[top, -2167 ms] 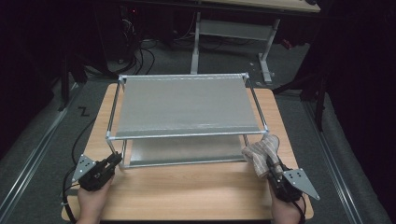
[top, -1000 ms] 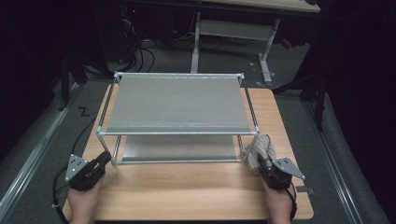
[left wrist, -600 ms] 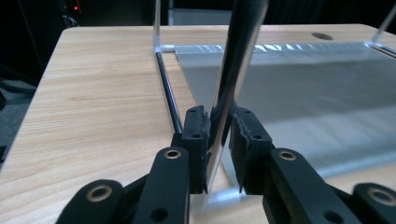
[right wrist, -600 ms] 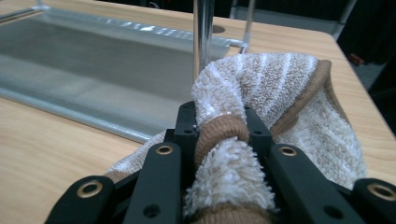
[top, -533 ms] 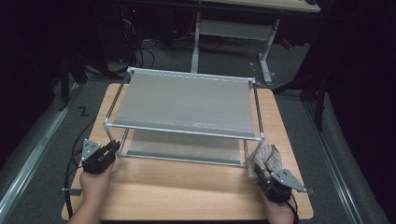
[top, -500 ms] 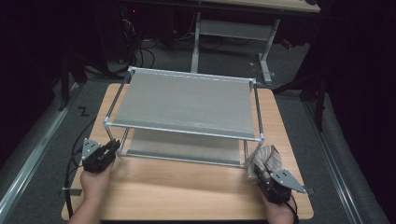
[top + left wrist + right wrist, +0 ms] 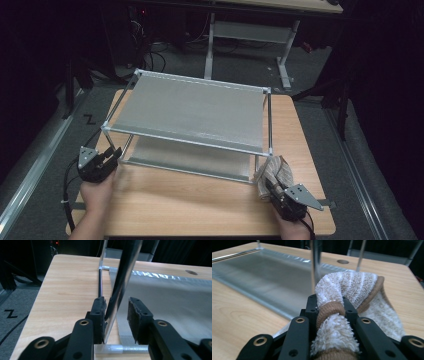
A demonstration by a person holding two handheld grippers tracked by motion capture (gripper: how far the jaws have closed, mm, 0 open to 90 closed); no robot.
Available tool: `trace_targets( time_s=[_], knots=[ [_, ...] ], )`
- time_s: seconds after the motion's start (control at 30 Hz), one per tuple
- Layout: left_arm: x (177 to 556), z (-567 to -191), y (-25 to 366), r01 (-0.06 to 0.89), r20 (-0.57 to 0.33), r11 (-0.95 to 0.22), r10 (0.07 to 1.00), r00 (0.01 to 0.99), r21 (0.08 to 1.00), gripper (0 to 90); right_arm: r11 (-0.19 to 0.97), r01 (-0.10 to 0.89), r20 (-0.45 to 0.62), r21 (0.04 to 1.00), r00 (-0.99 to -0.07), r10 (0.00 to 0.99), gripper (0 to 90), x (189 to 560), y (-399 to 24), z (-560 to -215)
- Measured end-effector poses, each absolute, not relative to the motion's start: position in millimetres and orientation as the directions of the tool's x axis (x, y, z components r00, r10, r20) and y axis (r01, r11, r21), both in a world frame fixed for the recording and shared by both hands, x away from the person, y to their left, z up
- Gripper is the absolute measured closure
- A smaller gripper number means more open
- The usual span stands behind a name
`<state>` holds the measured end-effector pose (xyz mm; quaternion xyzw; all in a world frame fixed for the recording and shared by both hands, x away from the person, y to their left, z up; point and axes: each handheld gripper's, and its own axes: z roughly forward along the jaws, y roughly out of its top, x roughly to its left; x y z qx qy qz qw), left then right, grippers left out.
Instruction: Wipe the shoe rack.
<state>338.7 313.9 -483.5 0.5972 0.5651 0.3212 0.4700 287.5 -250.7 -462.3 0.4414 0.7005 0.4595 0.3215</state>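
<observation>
A two-tier metal rack stands skewed on the wooden table. My left gripper is at the rack's front left leg. In the left gripper view, the left gripper has just been opening its jaws. The leg stands between them, leaning on one pad and clear of the other. My right gripper is at the rack's front right corner, shut on a beige striped towel. In the right gripper view, the right gripper has the towel bunched up in front of a rack leg.
The lower shelf lies just above the tabletop. A cable hole is in the table's far part. Beyond the table, another table frame and cables stand on the dark floor. A rail runs along the floor at the left.
The rack has swung clockwise on the table, its left end going away and its right end coming nearer. The left jaws have spread off the leg. The right gripper keeps hold of the towel.
</observation>
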Motion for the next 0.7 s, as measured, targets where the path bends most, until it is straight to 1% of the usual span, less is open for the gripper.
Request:
trace_targets(
  time_s=[0.1, 0.2, 0.27, 0.37, 0.47, 0.57, 0.7],
  knots=[
    [327.2, -482.1, 311.8, 0.373, -0.143, 0.077, 0.978, 0.152, 0.925, 56.0, 0.145, 0.31, -0.008, 0.939, -0.403, 0.915, 74.2, 287.3, -255.4, -459.4],
    [316.3, -480.7, 309.1, 0.364, -0.125, 0.065, 0.981, 0.145, 0.929, 52.3, 0.106, 0.276, 0.014, 0.955, -0.402, 0.915, 74.2, 283.4, -257.9, -451.7],
    [311.1, -480.0, 305.7, 0.359, -0.115, 0.054, 0.982, 0.151, 0.932, 50.2, 0.07, 0.229, 0.029, 0.971, -0.403, 0.915, 74.1, 280.0, -260.4, -443.2],
    [305.0, -480.3, 299.7, 0.354, -0.083, 0.019, 0.982, 0.167, 0.935, 49.0, 0.03, 0.165, 0.038, 0.986, -0.394, 0.918, 73.9, 275.7, -263.5, -431.8],
    [302.3, -485.2, 293.4, 0.366, -0.076, 0.001, 0.978, 0.192, 0.931, 49.0, -0.005, 0.111, 0.047, 0.994, -0.387, 0.921, 73.9, 272.5, -267.2, -422.0],
    [302.1, -488.8, 288.6, 0.38, -0.091, 0.001, 0.971, 0.219, 0.925, 49.0, -0.022, 0.086, 0.054, 0.996, -0.39, 0.919, 73.9, 271.1, -267.6, -416.2],
    [300.8, -487.5, 284.3, 0.378, -0.077, -0.023, 0.966, 0.247, 0.926, 49.0, 0.001, 0.085, 0.032, 0.996, -0.394, 0.919, 73.9, 270.7, -264.1, -416.2]
  ],
)
